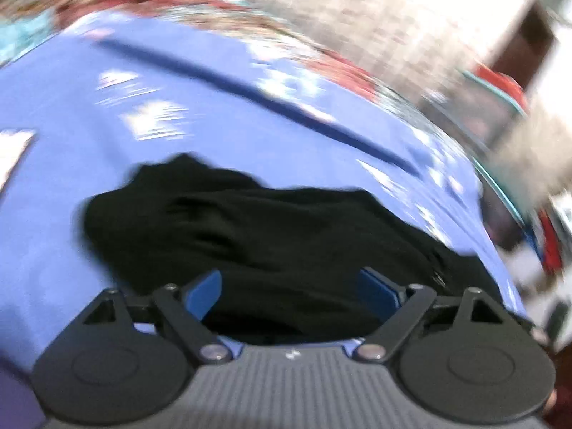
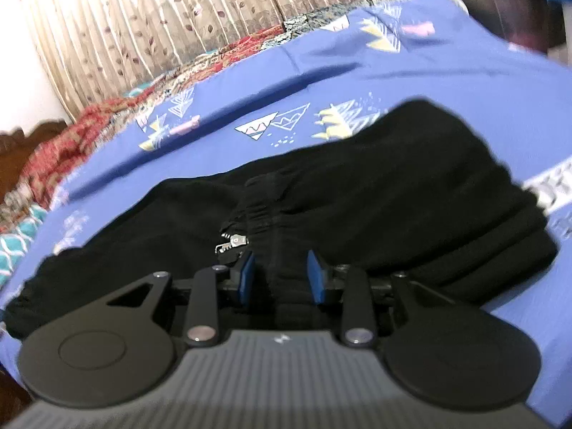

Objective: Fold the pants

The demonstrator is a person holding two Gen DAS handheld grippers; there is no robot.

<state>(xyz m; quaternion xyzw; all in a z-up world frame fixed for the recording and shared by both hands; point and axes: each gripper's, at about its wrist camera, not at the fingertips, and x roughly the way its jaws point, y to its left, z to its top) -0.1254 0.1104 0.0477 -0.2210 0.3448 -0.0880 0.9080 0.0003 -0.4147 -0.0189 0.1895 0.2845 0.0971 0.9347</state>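
Black pants [image 2: 321,193] lie bunched on a blue sheet [image 2: 464,82], bare toward twelve o'clock. Left gripper [image 1: 289,291] gapes wide, empty; right gripper [image 2: 280,275] pinches a fabric ridge.

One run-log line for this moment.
left gripper: open, nothing held | right gripper: around pants fold, grip unclear | bedsheet: under pants

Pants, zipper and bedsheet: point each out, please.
Pants [image 2: 411,186], right wrist view, on the folded leg fabric.
Zipper [image 2: 234,241], right wrist view, on the metal pull.
Bedsheet [image 1: 71,178], left wrist view, on bare blue cloth.
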